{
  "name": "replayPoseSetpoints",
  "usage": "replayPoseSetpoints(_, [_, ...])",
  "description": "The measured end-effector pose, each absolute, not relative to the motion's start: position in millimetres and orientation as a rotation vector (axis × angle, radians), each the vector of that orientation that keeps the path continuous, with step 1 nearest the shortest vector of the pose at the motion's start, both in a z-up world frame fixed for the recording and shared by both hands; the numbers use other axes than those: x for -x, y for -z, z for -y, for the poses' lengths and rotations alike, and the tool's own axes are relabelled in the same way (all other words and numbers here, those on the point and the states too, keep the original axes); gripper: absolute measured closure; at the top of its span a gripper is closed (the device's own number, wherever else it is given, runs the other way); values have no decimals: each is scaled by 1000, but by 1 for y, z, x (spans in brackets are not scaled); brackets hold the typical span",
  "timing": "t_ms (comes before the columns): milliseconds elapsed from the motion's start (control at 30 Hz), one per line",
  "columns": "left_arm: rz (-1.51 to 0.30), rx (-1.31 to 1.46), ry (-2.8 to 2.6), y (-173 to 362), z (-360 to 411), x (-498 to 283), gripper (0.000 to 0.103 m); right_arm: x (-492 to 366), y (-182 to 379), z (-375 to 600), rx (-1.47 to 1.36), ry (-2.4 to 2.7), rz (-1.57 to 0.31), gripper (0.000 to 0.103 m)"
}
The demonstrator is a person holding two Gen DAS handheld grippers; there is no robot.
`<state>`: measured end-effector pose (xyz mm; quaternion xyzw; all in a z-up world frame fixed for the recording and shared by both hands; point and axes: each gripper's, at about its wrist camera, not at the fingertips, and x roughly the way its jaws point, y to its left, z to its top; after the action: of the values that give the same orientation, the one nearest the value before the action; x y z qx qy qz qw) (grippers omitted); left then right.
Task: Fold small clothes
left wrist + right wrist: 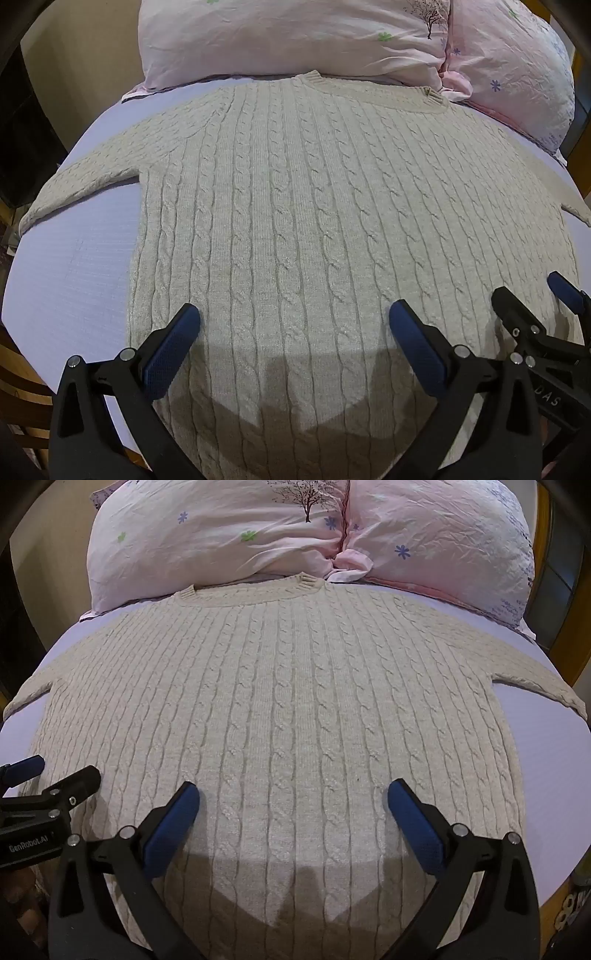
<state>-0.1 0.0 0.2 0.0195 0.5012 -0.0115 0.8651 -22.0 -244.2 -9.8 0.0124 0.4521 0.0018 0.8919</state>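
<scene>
A beige cable-knit sweater lies flat on a lavender bed sheet, collar toward the pillows and sleeves spread to both sides. It also fills the right wrist view. My left gripper is open and empty, hovering over the sweater's lower left part. My right gripper is open and empty over the lower right part. The right gripper shows at the right edge of the left wrist view; the left gripper shows at the left edge of the right wrist view. The hem is hidden below both views.
Pink flowered pillows lie against the far end of the bed, just behind the collar; they also show in the right wrist view. Bare sheet lies on both sides of the sweater. Wooden bed frame edges curve around the mattress.
</scene>
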Motion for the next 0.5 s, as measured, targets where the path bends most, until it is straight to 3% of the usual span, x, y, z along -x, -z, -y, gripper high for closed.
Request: replayPoseSetpoints(500, [-1046, -41, 23, -1, 0, 0, 1, 22, 11, 245, -26, -4, -941, 2])
